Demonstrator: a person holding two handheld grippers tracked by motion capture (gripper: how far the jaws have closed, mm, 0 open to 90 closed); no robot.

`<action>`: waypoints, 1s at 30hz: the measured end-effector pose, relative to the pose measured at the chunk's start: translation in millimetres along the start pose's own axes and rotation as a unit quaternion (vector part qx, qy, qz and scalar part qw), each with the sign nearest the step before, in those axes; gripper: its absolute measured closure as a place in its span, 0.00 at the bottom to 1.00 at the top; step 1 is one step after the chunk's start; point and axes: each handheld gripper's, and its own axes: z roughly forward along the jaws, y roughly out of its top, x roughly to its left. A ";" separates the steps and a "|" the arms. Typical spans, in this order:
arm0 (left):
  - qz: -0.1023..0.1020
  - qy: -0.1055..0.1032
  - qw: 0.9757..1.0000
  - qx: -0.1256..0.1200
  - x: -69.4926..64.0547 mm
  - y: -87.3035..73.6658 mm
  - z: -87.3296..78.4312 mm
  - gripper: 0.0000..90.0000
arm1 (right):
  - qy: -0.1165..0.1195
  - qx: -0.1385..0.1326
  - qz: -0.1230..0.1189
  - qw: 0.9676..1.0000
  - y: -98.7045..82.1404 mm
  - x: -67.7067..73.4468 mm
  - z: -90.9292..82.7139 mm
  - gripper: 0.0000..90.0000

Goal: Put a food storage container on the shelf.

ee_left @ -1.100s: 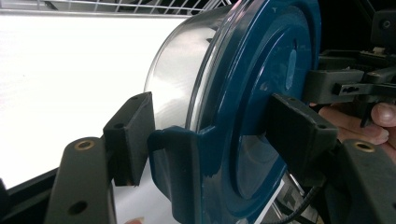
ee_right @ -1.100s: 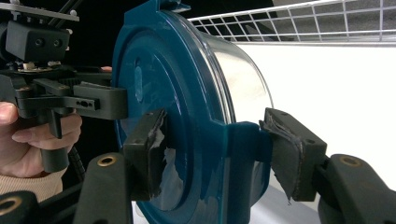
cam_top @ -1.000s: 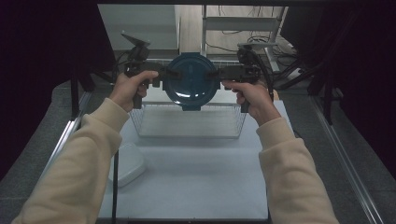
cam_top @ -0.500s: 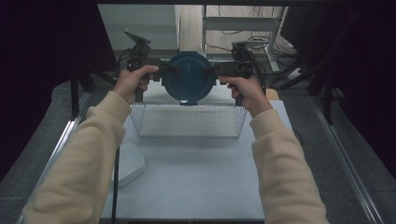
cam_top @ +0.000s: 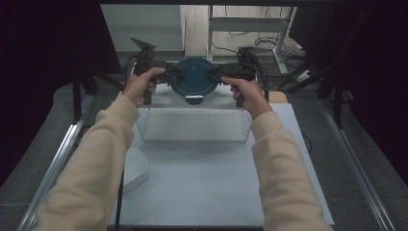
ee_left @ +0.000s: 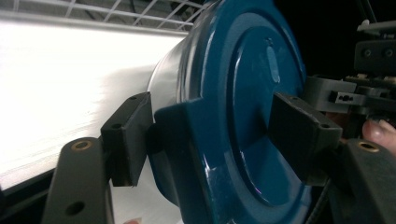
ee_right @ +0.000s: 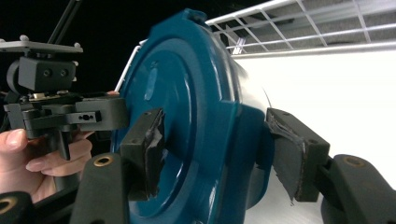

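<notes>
**Blue pot hangs between two grippers, basket just on the person's side**

Starting at the left gripper (cam_top: 169, 73): its jaws stand fairly wide but not empty. They're clamped across the side lug (ee_left: 170, 135) of the blue pot (cam_top: 195, 77), one pad under the lug and the other on the lid face. Solid hold, by the look of it from the left gripper view.

Across to the right gripper (cam_top: 217, 73), and it's the mirror picture. It pinches the opposite lug (ee_right: 250, 135), one pad on the lid and one behind the lug. Its jaws have just been easing open a touch, with the lug between them and the pads in contact with it.

So the pot sits dead centre between the two grippers, lid up. Its lug-to-lug line runs straight from one gripper to the other. Neither hand is nearer; it's an even share, and both must travel together or the pot twists.

Moving outward, the wire basket (cam_top: 192, 111) lies just on the person's side of both grippers, lower down, with its long side parallel to that lug-to-lug line. That's the relation to watch. I'd judge that a lift and a pull back toward the person puts the pot over it.

I can't tell whether the pot's base touches the desk (cam_top: 202, 187). A white lid (cam_top: 136, 169) lies well off behind the left gripper, beside the left sleeve.
</notes>
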 end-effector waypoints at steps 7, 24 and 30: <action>-0.011 0.002 1.000 -0.010 5.0 2.9 6.5 0.35 | 0.011 -0.001 0.039 0.999 2.1 -14.2 7.6 0.42; 0.096 0.058 0.988 -0.104 -22.2 -24.1 -33.4 0.18 | -0.081 -0.050 -0.086 0.992 -21.9 31.0 -22.3 0.08; 0.155 0.061 0.981 -0.102 -37.4 -59.3 -51.0 0.23 | -0.068 -0.051 -0.122 0.989 -39.5 33.4 -41.2 0.09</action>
